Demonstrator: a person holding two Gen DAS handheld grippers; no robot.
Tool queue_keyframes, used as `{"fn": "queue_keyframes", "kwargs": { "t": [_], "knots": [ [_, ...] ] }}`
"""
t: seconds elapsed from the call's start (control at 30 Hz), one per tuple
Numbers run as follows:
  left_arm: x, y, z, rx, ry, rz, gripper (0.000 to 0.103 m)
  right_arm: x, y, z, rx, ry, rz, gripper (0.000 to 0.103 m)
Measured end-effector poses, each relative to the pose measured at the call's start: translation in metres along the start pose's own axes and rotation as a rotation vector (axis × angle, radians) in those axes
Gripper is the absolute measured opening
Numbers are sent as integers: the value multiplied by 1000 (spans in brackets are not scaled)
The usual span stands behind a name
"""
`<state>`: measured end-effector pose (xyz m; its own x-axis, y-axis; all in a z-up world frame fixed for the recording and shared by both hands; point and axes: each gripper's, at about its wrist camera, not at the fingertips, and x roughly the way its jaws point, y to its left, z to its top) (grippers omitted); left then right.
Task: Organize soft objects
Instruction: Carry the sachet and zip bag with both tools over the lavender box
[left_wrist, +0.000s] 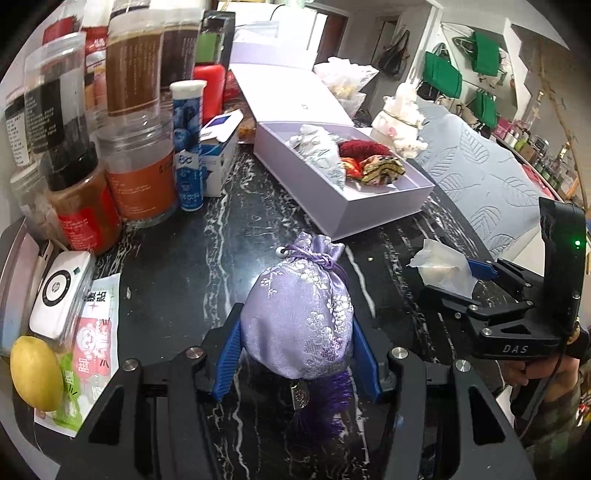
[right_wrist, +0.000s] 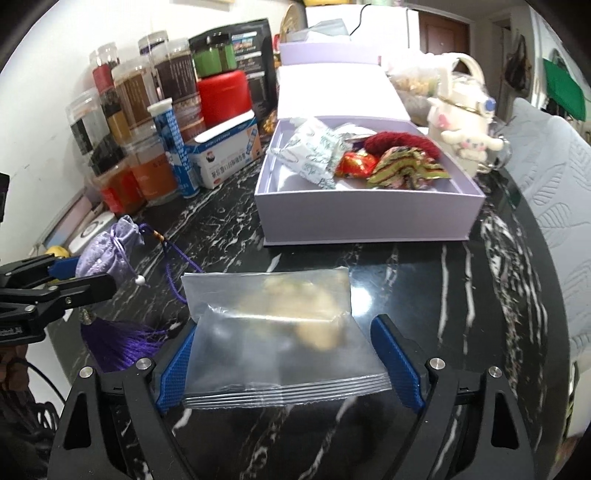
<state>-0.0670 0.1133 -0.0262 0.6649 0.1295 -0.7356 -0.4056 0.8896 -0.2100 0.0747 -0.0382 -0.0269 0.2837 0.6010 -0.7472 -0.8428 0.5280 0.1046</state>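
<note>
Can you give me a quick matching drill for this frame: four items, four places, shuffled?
Items:
1. lilac pouch
2. clear zip bag
3. red yarn ball
4. lemon

Places:
A. inside the lavender box
B. between the left gripper fingers
C. at the table edge beside a white gadget
D. between the right gripper fingers

Pairs: 1-B, 2-D, 3-A, 4-C
</note>
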Motion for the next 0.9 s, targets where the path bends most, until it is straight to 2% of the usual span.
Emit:
{"fn": "queue_keyframes", "kwargs": {
  "t": [0.53, 0.9],
  "knots": [
    [-33, -45, 20, 113, -99, -85, 54, -76, -9, -15, 73, -144, -53, 90],
    [-50, -62, 51, 173, -176, -129, 54, -111, -11, -3, 71, -232, -107, 90]
  ]
}}
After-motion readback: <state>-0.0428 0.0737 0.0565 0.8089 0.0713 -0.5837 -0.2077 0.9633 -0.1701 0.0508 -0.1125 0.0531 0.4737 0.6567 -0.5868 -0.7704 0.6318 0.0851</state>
